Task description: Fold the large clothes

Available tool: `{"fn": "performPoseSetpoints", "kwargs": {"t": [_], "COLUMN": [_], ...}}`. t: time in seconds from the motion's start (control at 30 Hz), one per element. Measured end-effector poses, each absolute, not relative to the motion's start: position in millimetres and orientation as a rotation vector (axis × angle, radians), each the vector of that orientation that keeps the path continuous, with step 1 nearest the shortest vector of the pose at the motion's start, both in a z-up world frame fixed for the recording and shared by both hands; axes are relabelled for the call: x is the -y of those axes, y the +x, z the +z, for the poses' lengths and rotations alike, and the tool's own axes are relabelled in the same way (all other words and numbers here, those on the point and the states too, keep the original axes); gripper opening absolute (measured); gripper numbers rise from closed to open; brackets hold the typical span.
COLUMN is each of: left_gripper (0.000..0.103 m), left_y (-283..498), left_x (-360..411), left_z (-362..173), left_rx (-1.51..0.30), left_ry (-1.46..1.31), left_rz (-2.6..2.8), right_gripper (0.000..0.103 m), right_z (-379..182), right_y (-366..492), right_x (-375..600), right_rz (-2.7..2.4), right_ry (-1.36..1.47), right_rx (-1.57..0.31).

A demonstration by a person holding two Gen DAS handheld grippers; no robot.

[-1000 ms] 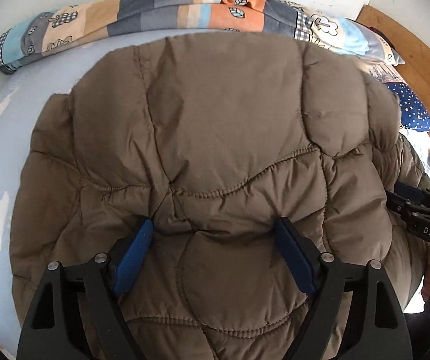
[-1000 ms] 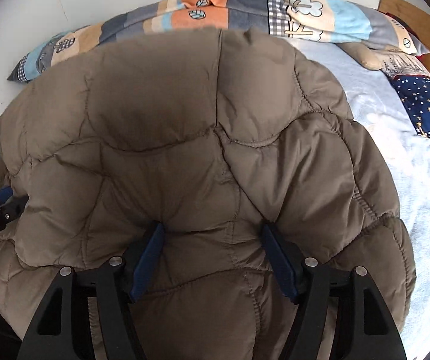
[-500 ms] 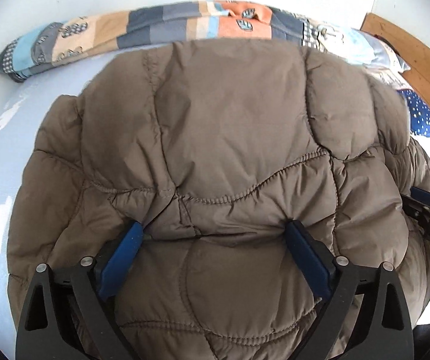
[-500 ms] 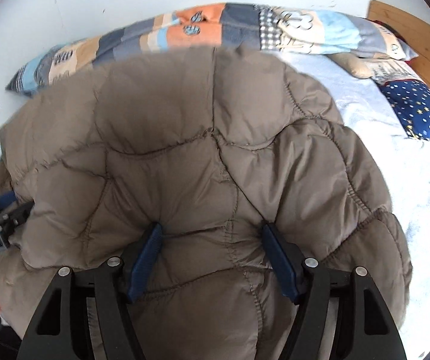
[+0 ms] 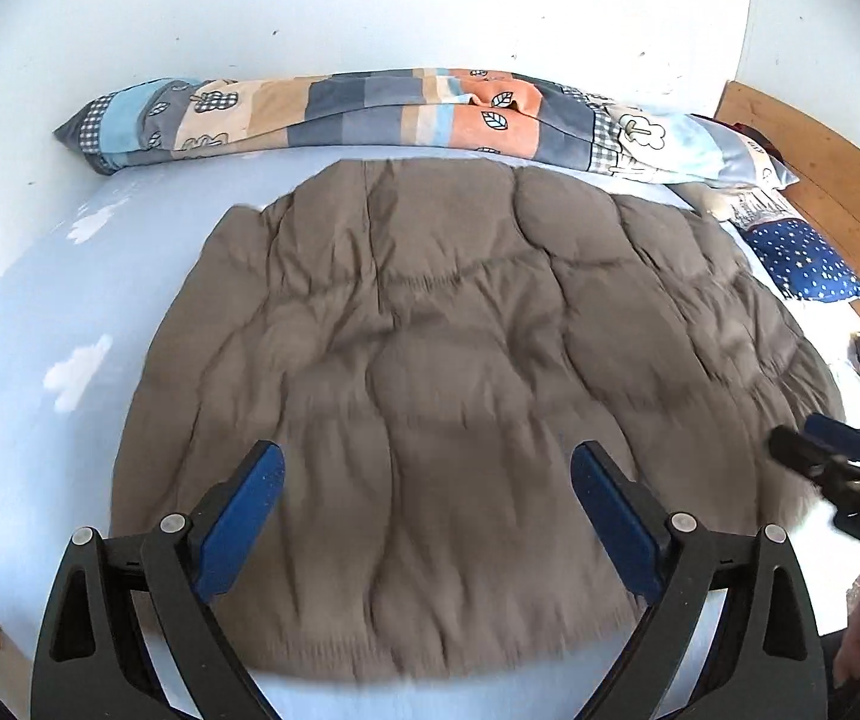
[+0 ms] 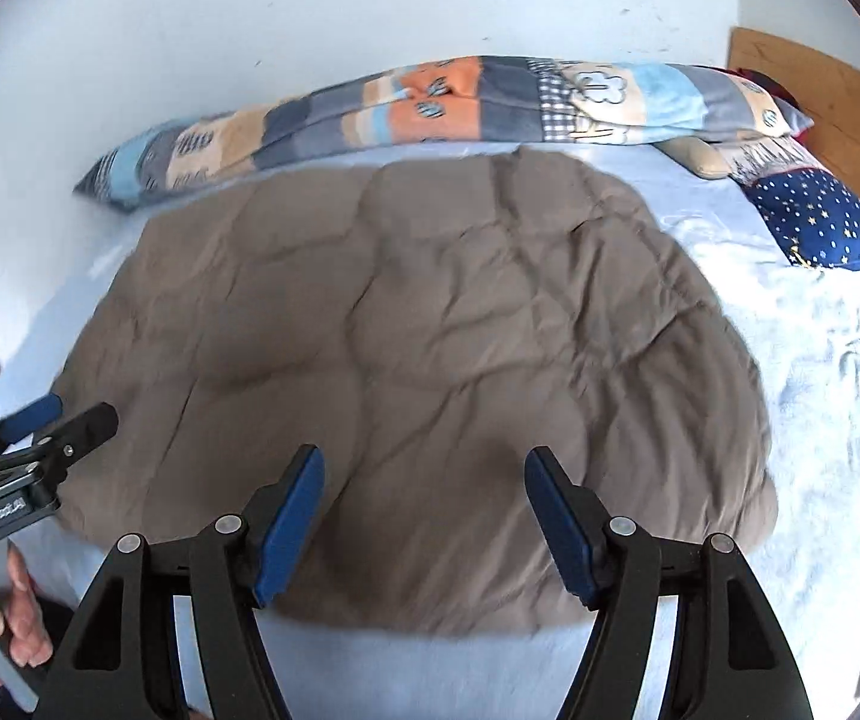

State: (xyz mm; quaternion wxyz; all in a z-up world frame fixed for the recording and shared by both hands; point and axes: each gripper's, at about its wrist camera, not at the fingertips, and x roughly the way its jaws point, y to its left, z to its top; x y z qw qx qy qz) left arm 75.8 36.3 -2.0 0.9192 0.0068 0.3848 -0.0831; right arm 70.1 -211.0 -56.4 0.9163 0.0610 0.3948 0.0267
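Note:
A brown quilted puffer jacket [image 5: 460, 330] [image 6: 430, 312] lies spread flat on the light blue bed sheet [image 5: 69, 312]. My left gripper [image 5: 426, 456] hovers over its near part, blue pads wide apart and nothing between them. My right gripper [image 6: 423, 459] hangs open the same way above the near hem, clear of the fabric. Each gripper shows at the edge of the other view: the right gripper [image 5: 820, 450] at the jacket's right side, the left gripper [image 6: 63, 420] at its left side, held by a hand [image 6: 9, 618].
A long patchwork bolster [image 5: 399, 114] [image 6: 430, 102] lies along the white wall behind the jacket. A navy star-print pillow [image 5: 808, 264] [image 6: 826, 222] and a wooden headboard [image 5: 820, 150] are at the right. Bare sheet runs left of and in front of the jacket.
Both grippers have drawn back and up off the jacket, which they pressed into before. The left jaws have widened. The jacket now lies flat and farther away.

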Motion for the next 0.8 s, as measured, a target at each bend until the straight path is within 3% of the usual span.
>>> {"fn": "performPoseSetpoints", "kwargs": {"t": [0.37, 0.8], "left_gripper": [0.103, 0.103], "left_y": [81.4, 40.0], "left_x": [-11.7, -12.9], "left_z": [-52.8, -3.3], "left_rx": [-0.96, -0.745], "left_ry": [0.135, 0.17], "left_rz": [-0.129, -0.1], "right_gripper": [0.083, 0.083], "right_z": [-105.6, -60.3], "right_y": [93.2, 40.0], "right_x": [189.9, 200.9], "right_rz": [0.039, 0.025], "right_ry": [0.008, 0.086], "right_rx": [-1.008, -0.812]}}
